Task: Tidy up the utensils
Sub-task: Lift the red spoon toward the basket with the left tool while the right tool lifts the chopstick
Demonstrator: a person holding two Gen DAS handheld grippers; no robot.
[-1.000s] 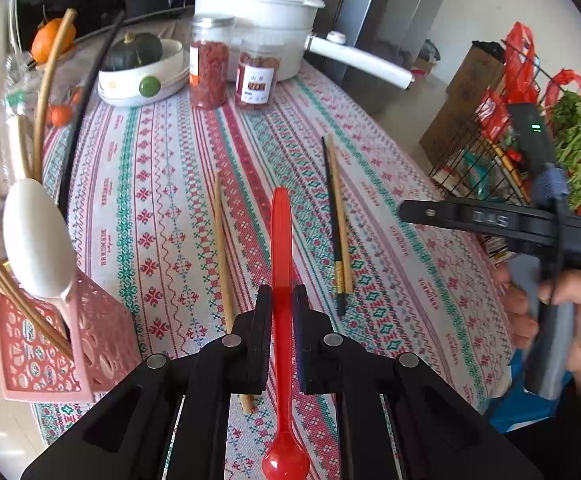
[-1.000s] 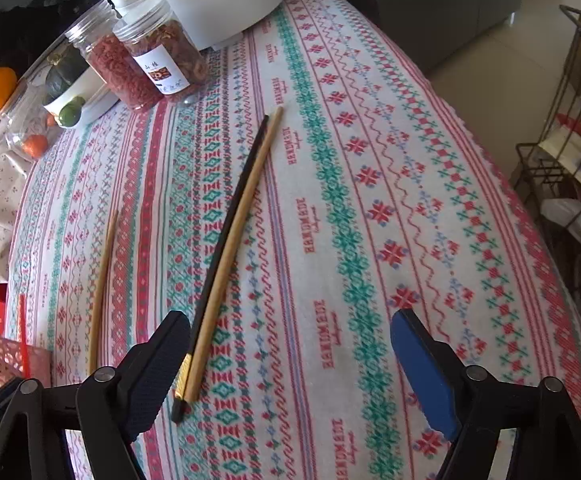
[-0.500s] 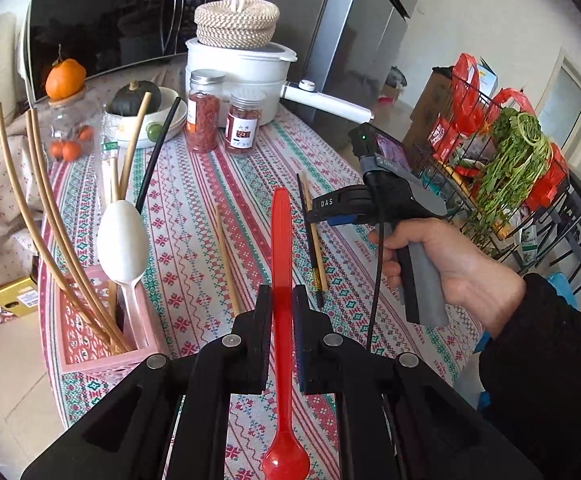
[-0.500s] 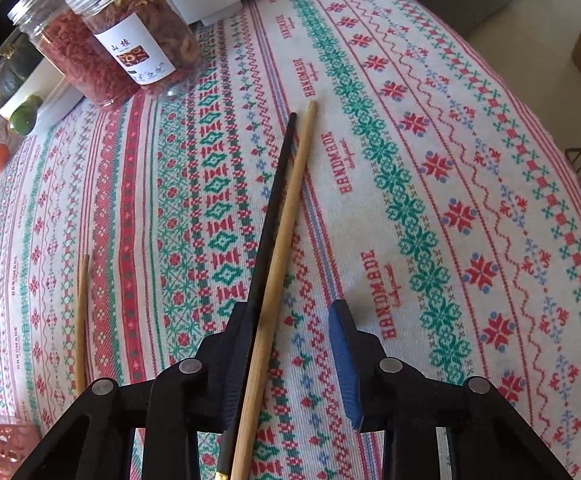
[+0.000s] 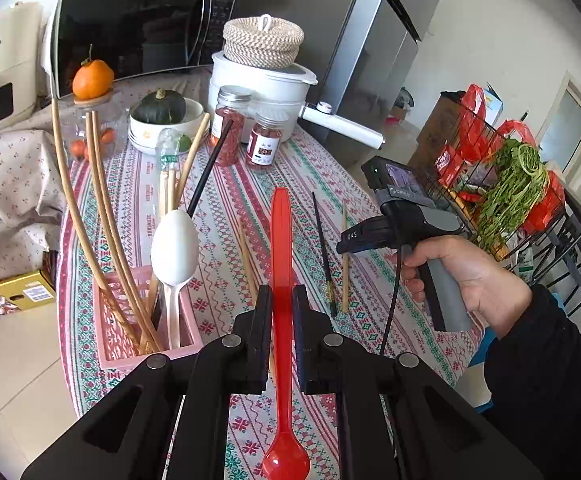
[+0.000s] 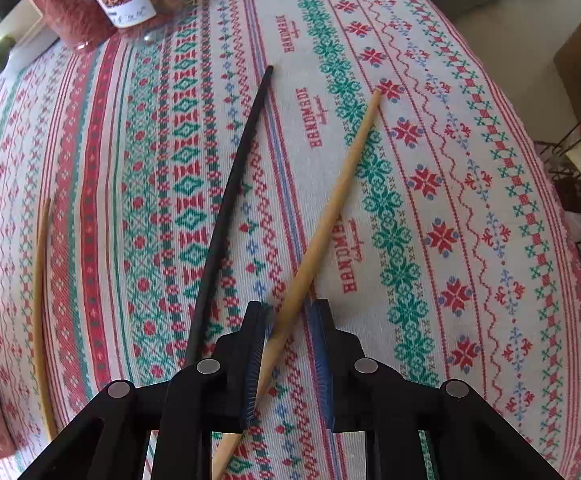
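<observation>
While left grips red spoon (image 5: 281, 264), right seemingly pinches chopstick (image 6: 330, 216).

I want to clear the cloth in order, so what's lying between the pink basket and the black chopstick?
In the left wrist view, one wooden chopstick lies on the tablecloth between the pink basket and the black chopstick; the held red spoon crosses in front.

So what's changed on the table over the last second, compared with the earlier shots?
The right tongs came down from wide open and closed around the wooden chopstick, swinging it away from the black chopstick, which it had lain alongside. Unchanged: the left tongs still clamp the red spoon, and the lone chopstick near the pink basket lies where it was.
</observation>
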